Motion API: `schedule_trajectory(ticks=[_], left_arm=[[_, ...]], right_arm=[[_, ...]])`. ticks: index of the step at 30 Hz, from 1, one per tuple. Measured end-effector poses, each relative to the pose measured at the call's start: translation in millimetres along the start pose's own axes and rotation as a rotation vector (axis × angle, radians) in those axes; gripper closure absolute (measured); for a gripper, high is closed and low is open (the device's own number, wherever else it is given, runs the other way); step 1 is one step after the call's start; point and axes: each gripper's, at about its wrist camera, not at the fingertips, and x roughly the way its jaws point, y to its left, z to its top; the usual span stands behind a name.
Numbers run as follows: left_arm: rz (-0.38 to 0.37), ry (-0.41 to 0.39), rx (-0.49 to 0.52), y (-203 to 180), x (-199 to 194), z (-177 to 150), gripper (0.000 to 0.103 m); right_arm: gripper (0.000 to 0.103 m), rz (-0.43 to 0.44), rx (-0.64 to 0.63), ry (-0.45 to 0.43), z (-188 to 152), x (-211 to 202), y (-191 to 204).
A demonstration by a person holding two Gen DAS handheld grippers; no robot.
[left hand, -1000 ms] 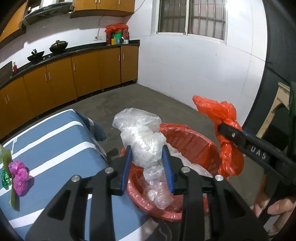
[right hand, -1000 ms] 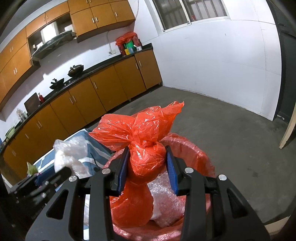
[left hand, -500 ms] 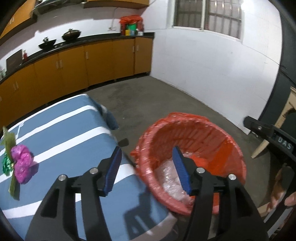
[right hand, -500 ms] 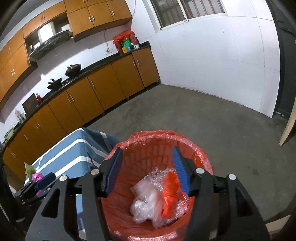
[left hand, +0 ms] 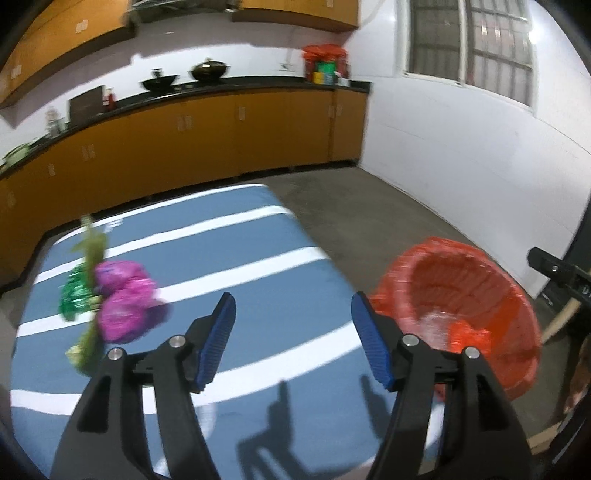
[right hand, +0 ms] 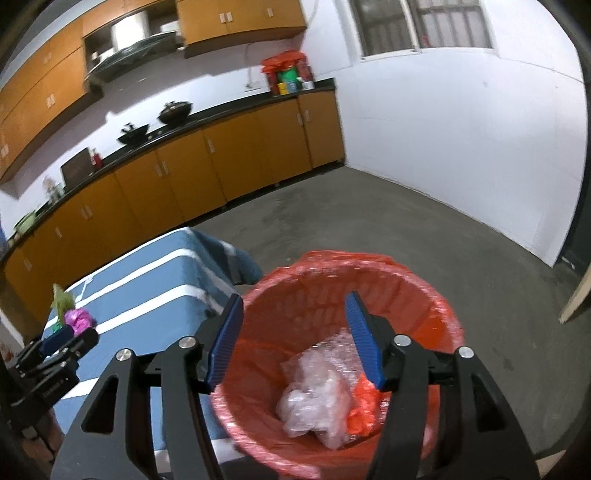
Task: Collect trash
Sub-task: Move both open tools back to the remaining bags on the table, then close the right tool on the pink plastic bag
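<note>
A red-lined bin stands beside the table; a clear plastic wad and a red bag lie in it. My right gripper hangs over the bin, jaws opening, nothing between them. My left gripper is over the blue striped tablecloth, jaws opening and empty. To its left on the cloth lies a cluster of pink crumpled wrappers with green foil. In the left wrist view the bin is on the right.
Orange cabinets under a black counter with woks line the far wall. A white wall with a barred window closes the right side. Grey concrete floor lies beyond the bin. A wooden board leans at far right.
Both grippers let go of their bags, the clear wad and the red bag, which now lie in the bin. The left gripper swung left from the bin to over the table.
</note>
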Motion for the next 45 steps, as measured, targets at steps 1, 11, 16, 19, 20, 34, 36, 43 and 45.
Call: schedule_trajectory(ticks=[1,11,16,19,20,34,36,43,45], left_arm=[[0.022,-0.004,-0.013,12.5,-2.8,-2.1,0.038],[0.231,-0.01,-0.192,144.3,-29.2,-28.6,0.038],[0.307,-0.028,-0.256,195.6,-45.4,-39.7,0.038],[0.337,-0.04,-0.267,211.7,-52.4,-42.3,0.038],[0.345,-0.043,-0.268,217.1,-55.0,-44.5,0.038],[0.358,-0.052,-0.301,252.3,-65.6,-65.8,0.038],[0.359,-0.052,-0.307,255.9,-65.9,-67.0,0.038],[0.367,-0.055,-0.333,268.7,-67.1,-71.6,0.038],[0.369,-0.058,-0.341,272.4,-68.3,-72.9,0.038]], right_arm=[[0.044,0.015,-0.014,0.004,-0.2,2.0,8.5],[0.044,0.193,-0.177,0.066,-12.3,34.6,120.7],[0.044,0.268,-0.247,0.096,-22.9,50.3,174.5],[0.044,0.304,-0.282,0.112,-29.5,57.6,201.5],[0.044,0.317,-0.295,0.119,-31.9,61.3,212.0],[0.045,0.402,-0.388,0.181,-52.0,92.0,285.9],[0.045,0.406,-0.393,0.191,-54.3,96.9,291.2],[0.045,0.425,-0.395,0.216,-55.8,113.0,306.1],[0.045,0.431,-0.399,0.22,-55.9,117.0,310.1]])
